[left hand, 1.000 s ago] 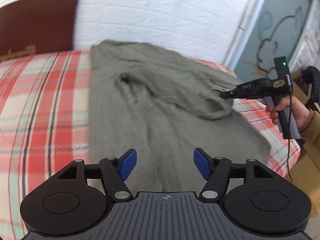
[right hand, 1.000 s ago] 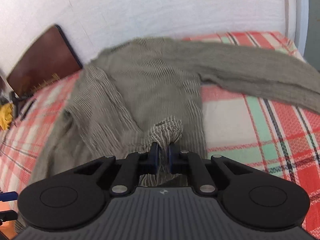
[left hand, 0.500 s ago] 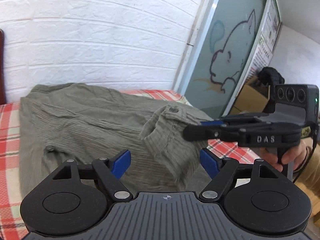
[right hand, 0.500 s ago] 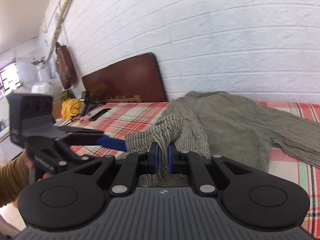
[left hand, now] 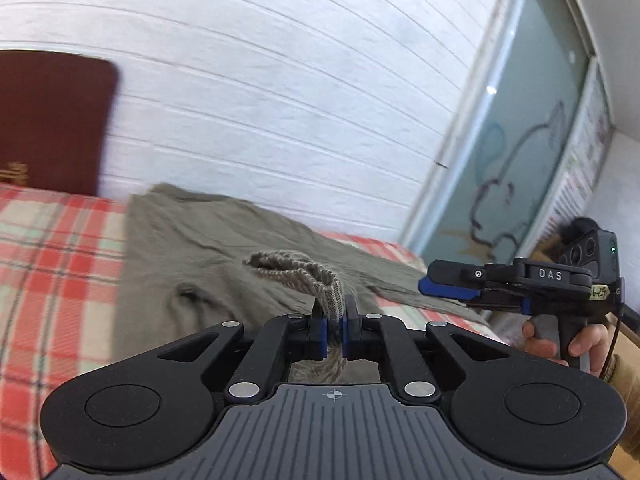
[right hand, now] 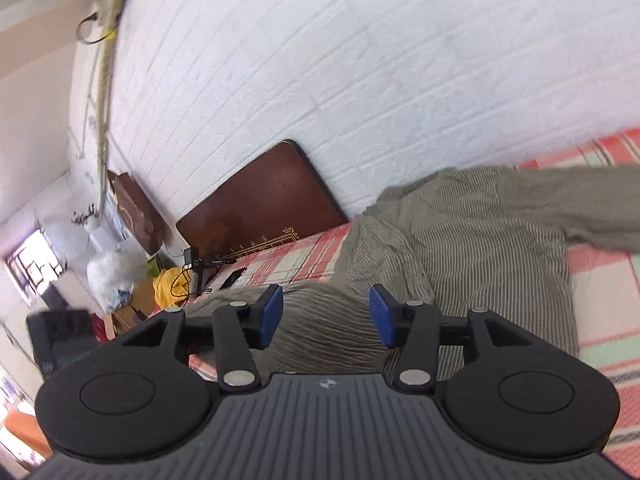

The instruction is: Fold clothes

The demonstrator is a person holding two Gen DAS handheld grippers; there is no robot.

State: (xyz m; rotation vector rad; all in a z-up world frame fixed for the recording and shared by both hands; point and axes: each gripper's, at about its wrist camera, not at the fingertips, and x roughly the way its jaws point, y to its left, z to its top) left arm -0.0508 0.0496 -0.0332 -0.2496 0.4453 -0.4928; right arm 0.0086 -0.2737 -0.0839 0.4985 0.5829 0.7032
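A grey-green ribbed sweater [left hand: 208, 248] lies spread on the plaid bed [left hand: 52, 248]. My left gripper [left hand: 334, 326] is shut on its ribbed cuff [left hand: 316, 276], which rises from the cloth and hangs down between the blue pads. Right of it, a hand [left hand: 580, 340] holds my right gripper [left hand: 448, 286], apart from the cuff. In the right wrist view my right gripper [right hand: 326, 314] has its jaws opening. Blurred ribbed cloth shows in the gap, and the pads do not press on it. Beyond lie the sweater [right hand: 460, 240] and a long sleeve [right hand: 580, 208].
A white brick wall backs the bed, with a brown headboard [left hand: 48, 120] leaning on it. A frosted glass door [left hand: 520, 160] stands to the right. Black devices with cables [right hand: 200, 264] lie at the bed's far end, beside yellow cloth [right hand: 168, 284] and clutter.
My left gripper has shut on the cuff that the right gripper was holding. The right gripper has opened and let the cuff go. Both cameras have tilted upward.
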